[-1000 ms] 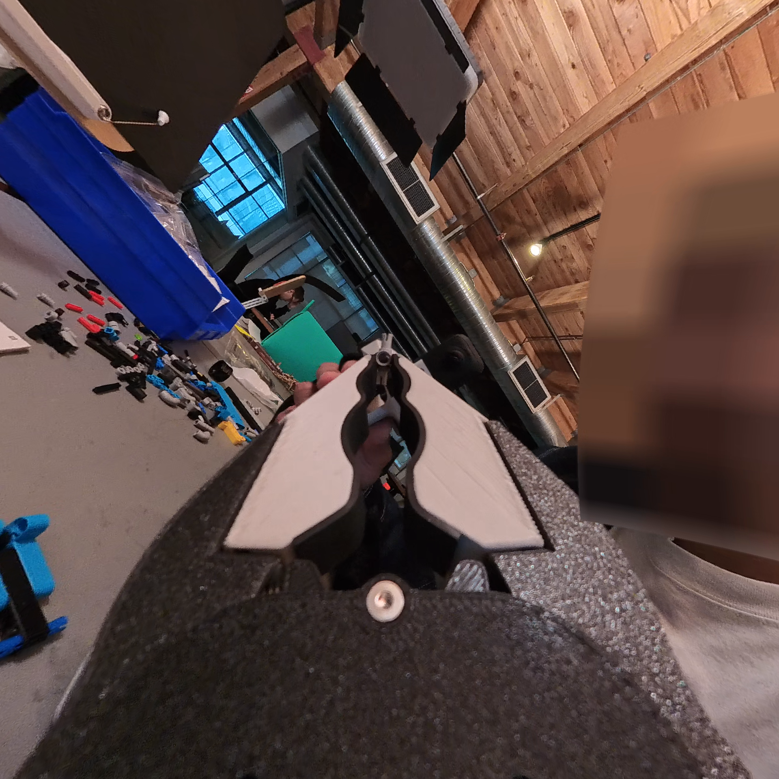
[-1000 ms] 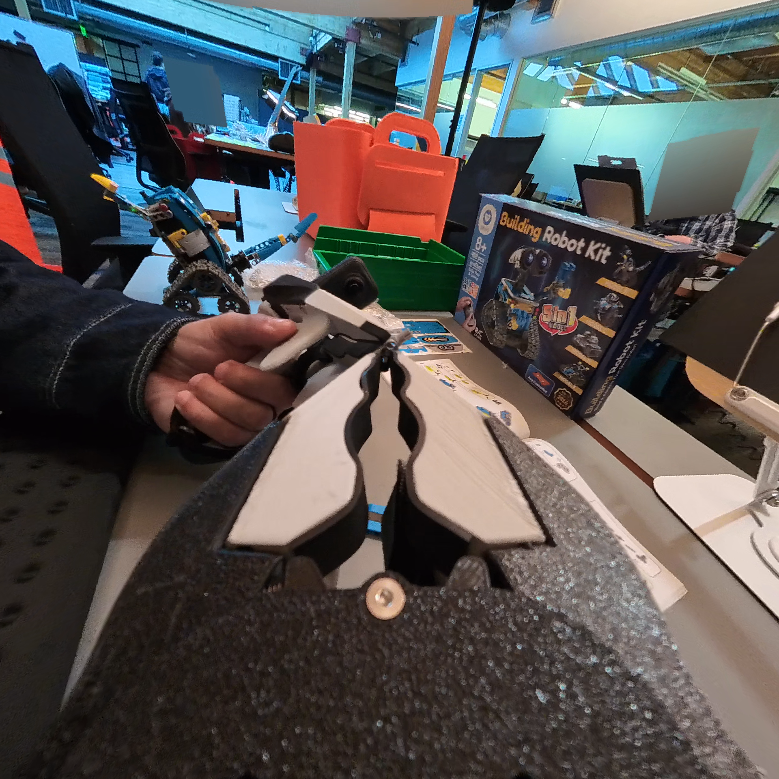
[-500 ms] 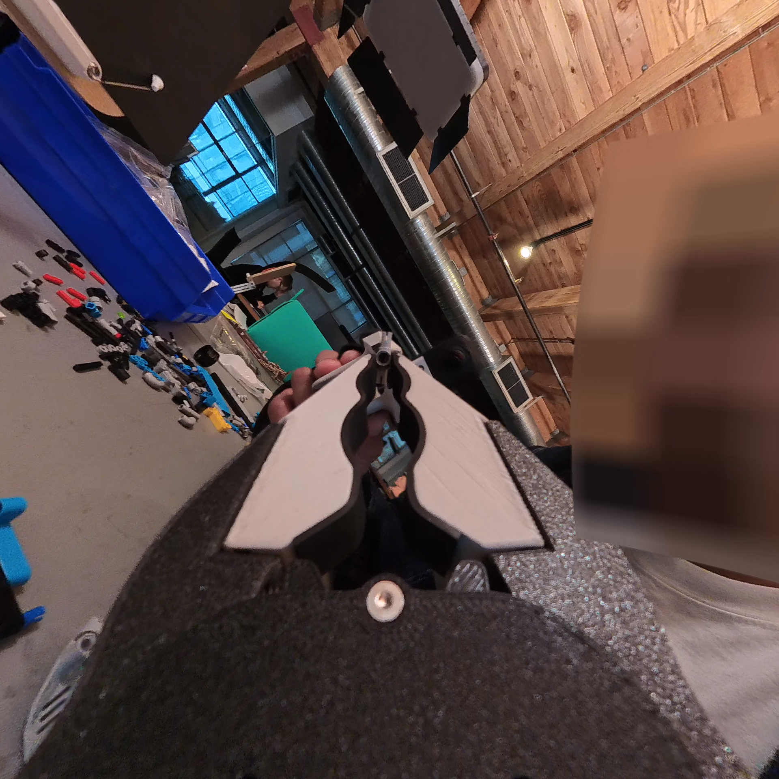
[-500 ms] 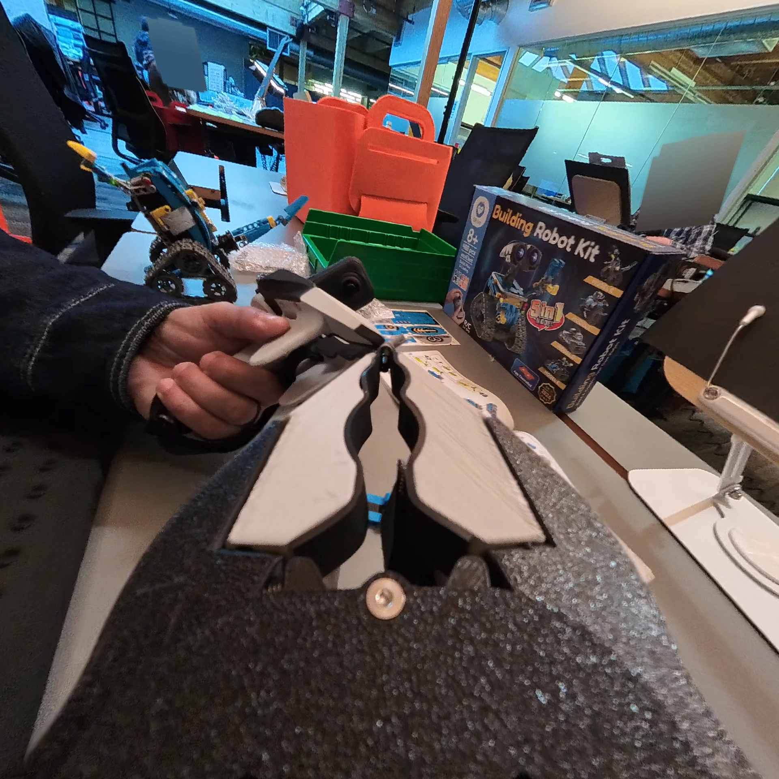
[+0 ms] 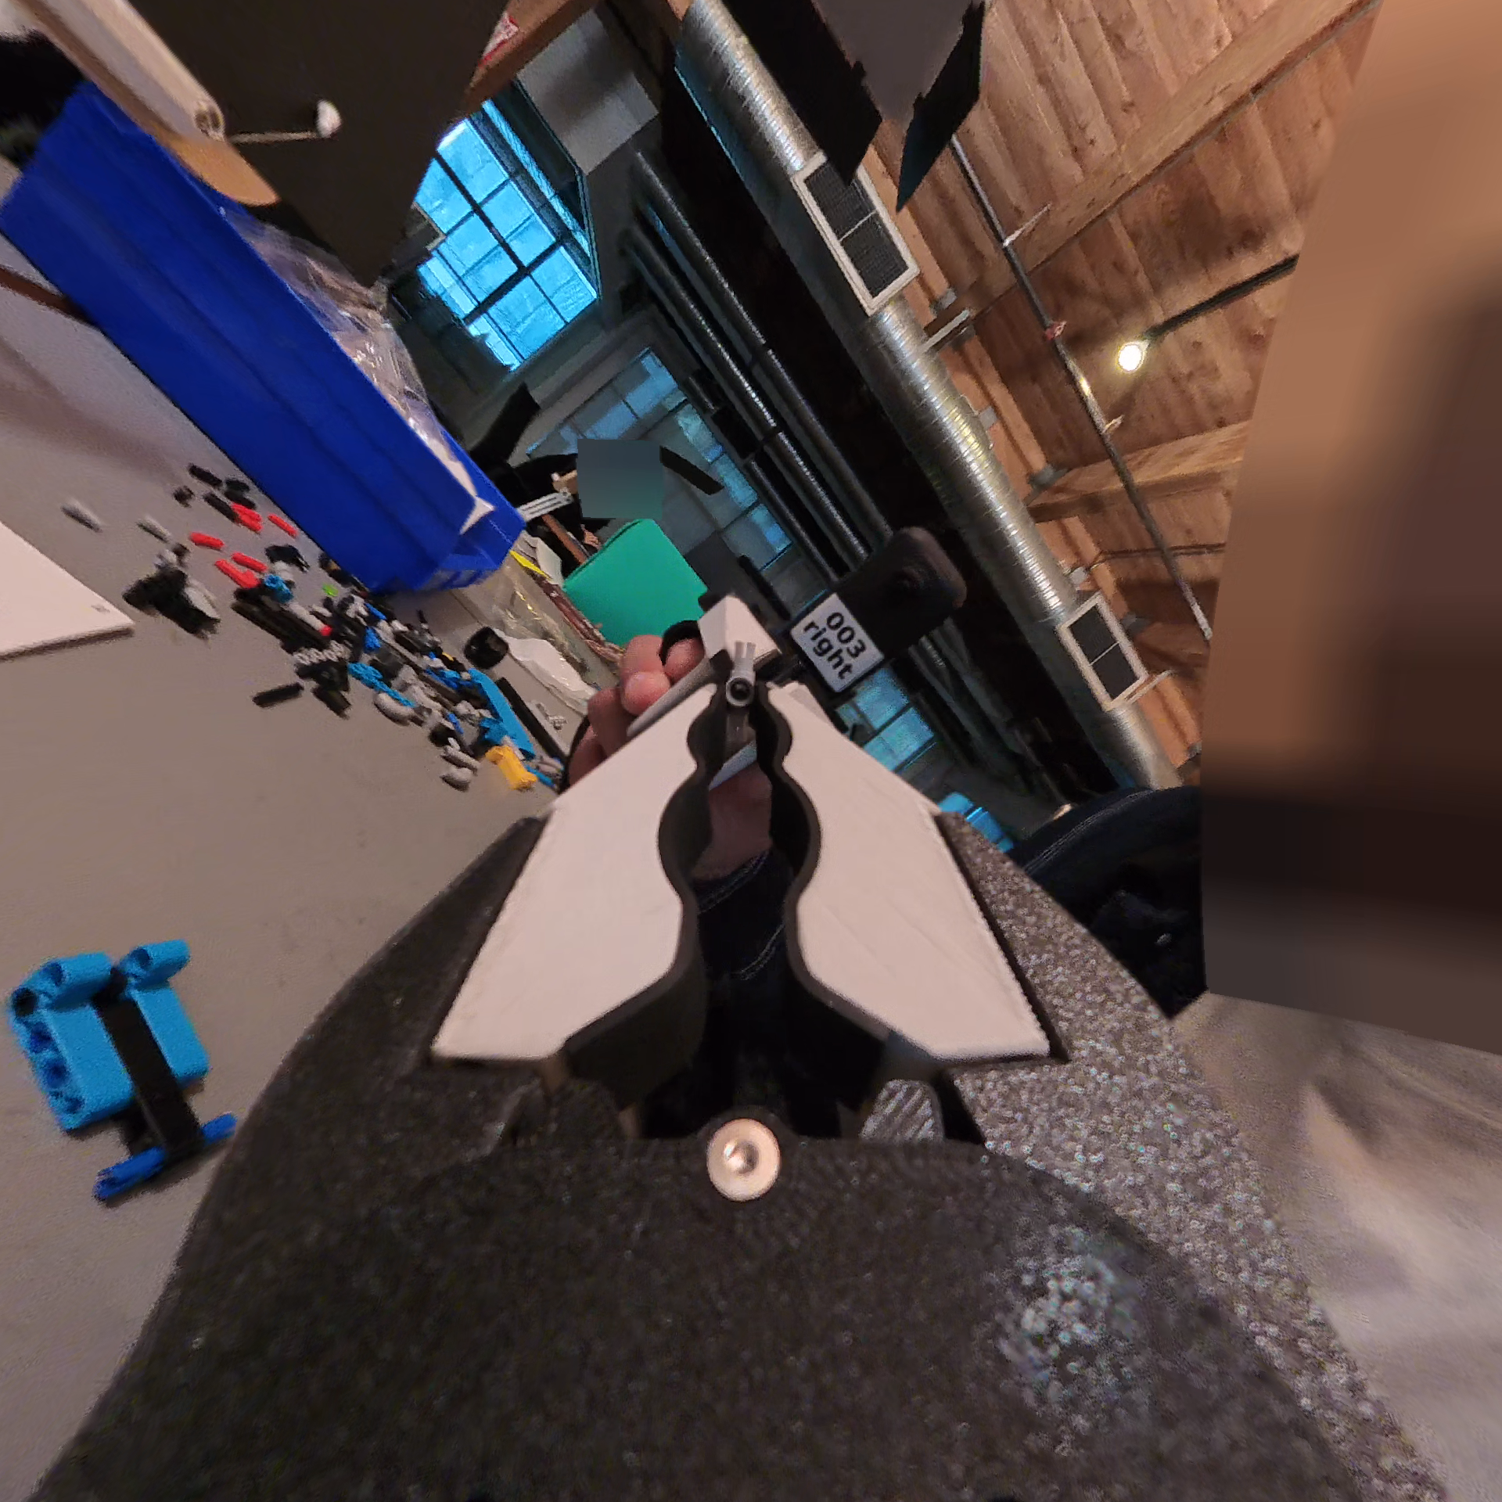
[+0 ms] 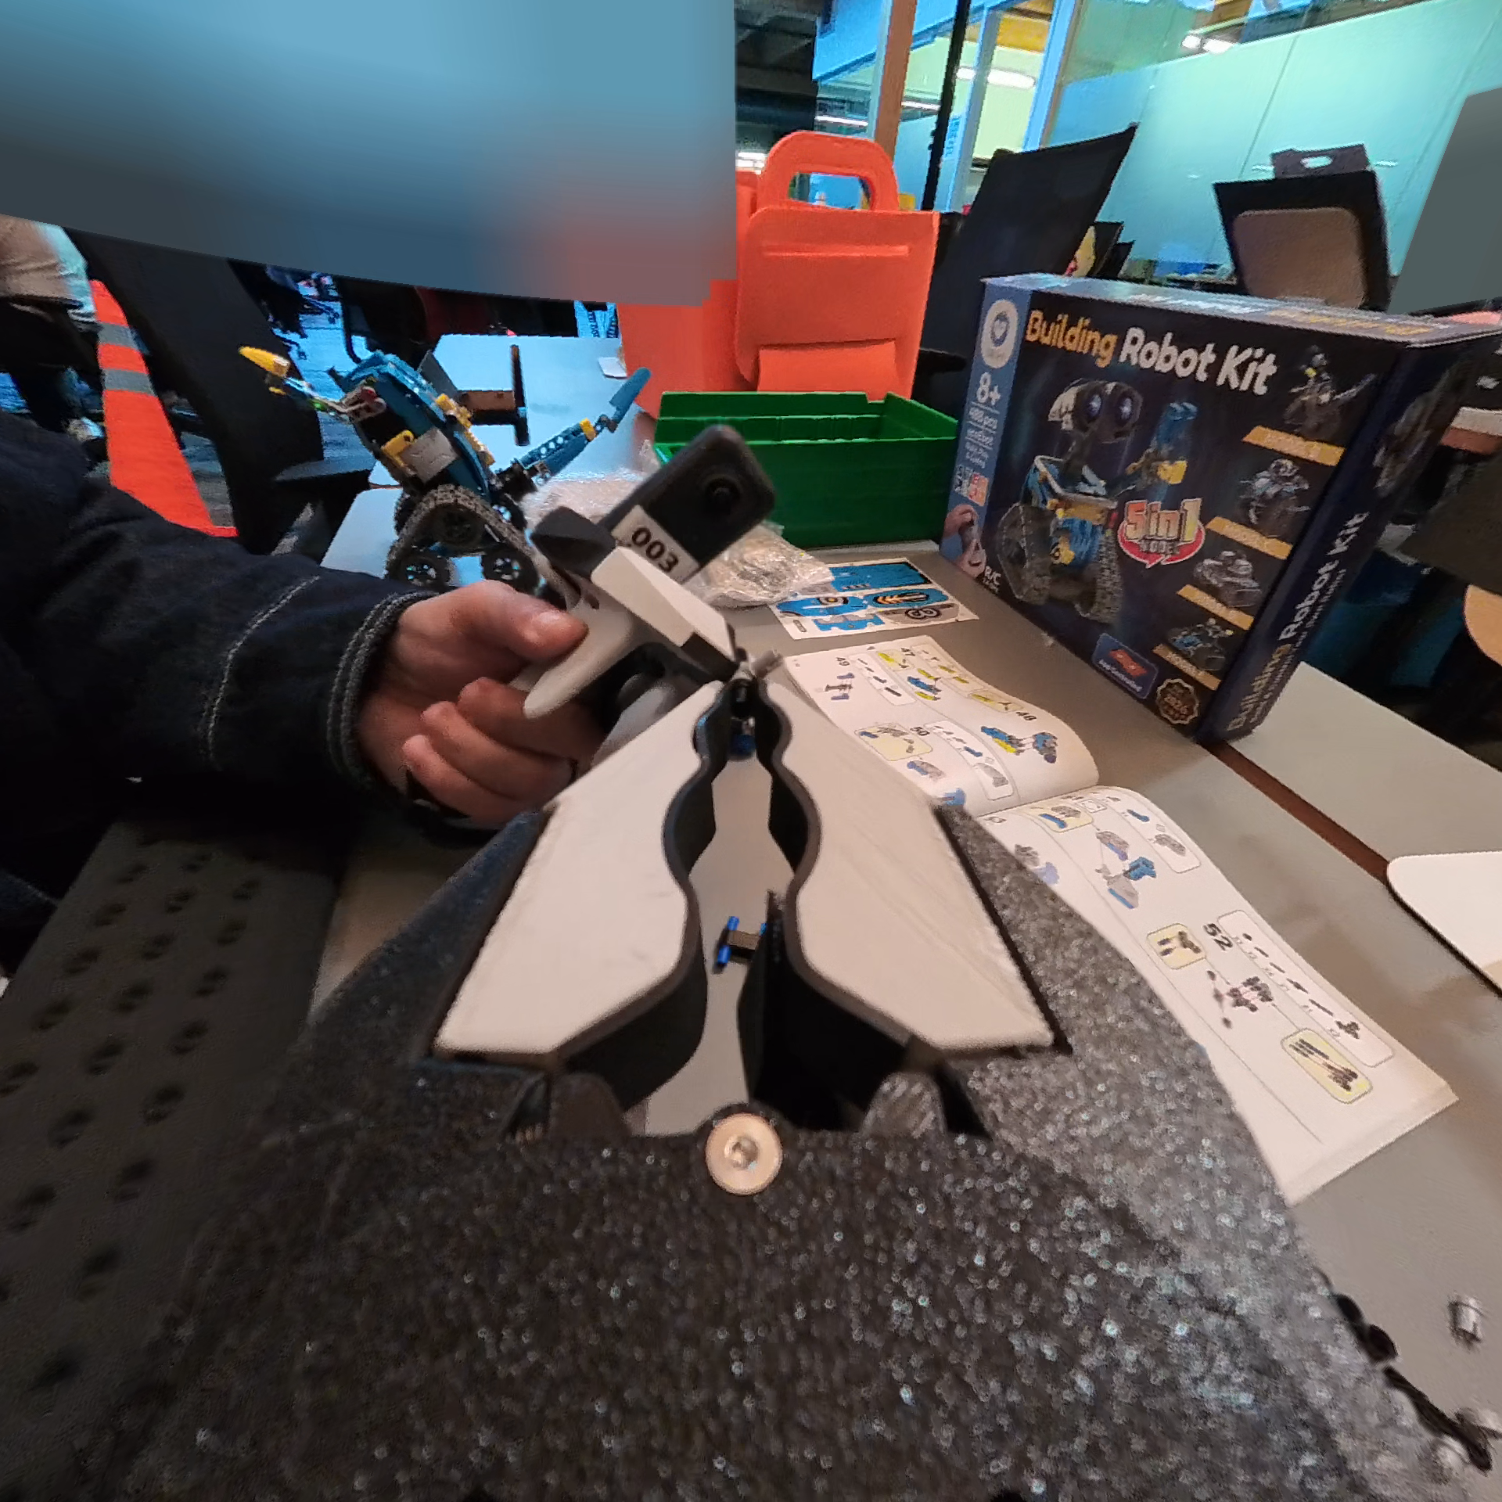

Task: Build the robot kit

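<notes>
Left wrist view. We see the left tool [image 5: 738,705] raised off the bench [image 5: 162,813] and tilted upward, its fingertips [image 5: 715,715] closed on a small grey pin [image 5: 739,691]. The right tool [image 5: 735,642] meets it tip to tip from the far side, held by a hand [image 5: 642,699]. On the bench to the left lie scattered small parts [image 5: 341,634], a blue bin [image 5: 244,349] beyond them, and a blue block assembly [image 5: 106,1040] near the lower left.

Right wrist view. We see the right tool [image 6: 741,691] closed, its tips pinching a small piece [image 6: 738,744] with a blue end; the piece is too small to identify. The left tool [image 6: 731,654], held in a hand [image 6: 479,699], touches the same spot. On the bench [image 6: 1382,780] below lies an open booklet [image 6: 1138,894]; farther off stand a kit box [image 6: 1178,488], a green tray [image 6: 813,471], an orange case [image 6: 829,309] and a tracked model [image 6: 439,488].
</notes>
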The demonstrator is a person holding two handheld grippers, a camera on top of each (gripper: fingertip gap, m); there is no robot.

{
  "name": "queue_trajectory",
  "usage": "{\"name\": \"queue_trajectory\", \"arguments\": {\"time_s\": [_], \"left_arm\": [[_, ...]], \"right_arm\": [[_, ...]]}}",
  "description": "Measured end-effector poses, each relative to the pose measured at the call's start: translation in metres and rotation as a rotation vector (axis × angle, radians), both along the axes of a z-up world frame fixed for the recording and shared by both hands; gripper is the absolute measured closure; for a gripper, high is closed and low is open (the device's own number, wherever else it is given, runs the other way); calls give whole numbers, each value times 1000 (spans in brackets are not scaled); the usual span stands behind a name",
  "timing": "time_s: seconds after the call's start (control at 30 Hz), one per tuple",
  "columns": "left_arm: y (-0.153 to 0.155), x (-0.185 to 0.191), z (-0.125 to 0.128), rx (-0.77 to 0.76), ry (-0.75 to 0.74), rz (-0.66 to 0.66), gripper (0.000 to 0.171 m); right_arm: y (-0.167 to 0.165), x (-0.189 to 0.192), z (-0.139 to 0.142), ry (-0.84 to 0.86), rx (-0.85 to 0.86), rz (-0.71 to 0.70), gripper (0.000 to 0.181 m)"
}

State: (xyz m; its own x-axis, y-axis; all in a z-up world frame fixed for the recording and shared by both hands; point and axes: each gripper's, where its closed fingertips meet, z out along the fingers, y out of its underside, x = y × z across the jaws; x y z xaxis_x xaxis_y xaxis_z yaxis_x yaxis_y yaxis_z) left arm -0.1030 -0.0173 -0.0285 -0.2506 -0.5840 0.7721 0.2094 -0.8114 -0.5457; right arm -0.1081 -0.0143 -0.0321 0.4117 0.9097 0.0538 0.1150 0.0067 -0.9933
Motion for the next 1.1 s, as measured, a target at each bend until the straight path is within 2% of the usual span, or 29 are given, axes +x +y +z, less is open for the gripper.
{"name": "queue_trajectory", "arguments": {"time_s": [0.27,0.4,0.57,0.8,0.97,1.1], "left_arm": [[1,-5,5,56,13,35,166],[-1,-3,3,86,45,33,166],[-2,0,-1,88,63,17,166],[-2,4,-18,189,223,46,165],[1,4,-24,176,247,47,165],[3,2,-20,194,249,53,165]], "right_arm": [[0,0,-3,-31,11,-16,181],[1,-1,-5,-45,11,-22,172],[-1,0,-6,-63,4,-4,178],[1,2,-24,-191,4,-21,179],[4,2,-29,-199,-25,-34,179],[6,1,-27,-142,-56,-25,178]]}}
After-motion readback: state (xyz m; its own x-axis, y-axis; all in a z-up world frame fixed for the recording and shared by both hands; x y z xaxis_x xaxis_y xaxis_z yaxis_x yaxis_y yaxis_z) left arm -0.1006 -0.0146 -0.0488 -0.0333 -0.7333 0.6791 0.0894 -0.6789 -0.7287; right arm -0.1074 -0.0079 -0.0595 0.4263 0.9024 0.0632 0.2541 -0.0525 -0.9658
